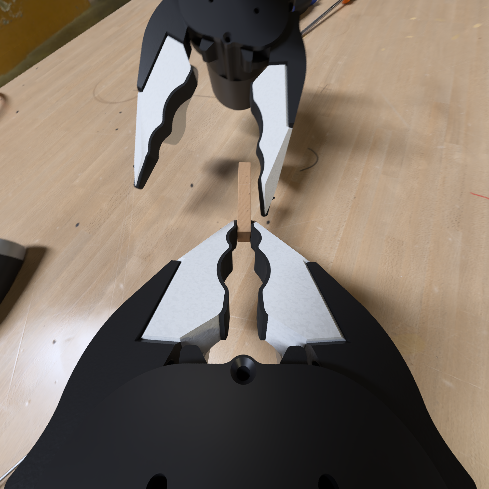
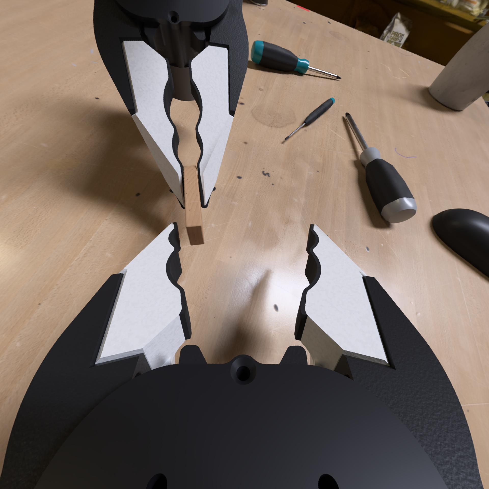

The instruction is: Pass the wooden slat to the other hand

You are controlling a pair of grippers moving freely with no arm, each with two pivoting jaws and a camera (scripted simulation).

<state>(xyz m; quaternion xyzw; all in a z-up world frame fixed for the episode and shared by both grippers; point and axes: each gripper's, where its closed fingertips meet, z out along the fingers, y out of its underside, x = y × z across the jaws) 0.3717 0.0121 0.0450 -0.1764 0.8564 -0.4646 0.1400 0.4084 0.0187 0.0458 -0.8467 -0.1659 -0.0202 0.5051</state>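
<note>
**Slat held between two facing claws**

Wooden slat (image 1: 244, 201) clamped at one end in left claw (image 1: 244, 225), long axis pointing straight toward right claw (image 2: 243, 230), held above the surface (image 2: 79, 158). Right claw spread wide, slat's free end just beside one finger. Pale scuffed wood surface; screwdrivers (image 2: 386, 180) scattered nearby; dim clutter beyond its edge

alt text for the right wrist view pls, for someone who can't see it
The open right gripper faces the left gripper, which pinches a wooden slat whose free end sits just inside the right gripper's left finger, not yet gripped. Three screwdrivers lie on the wooden table to the right.
</note>
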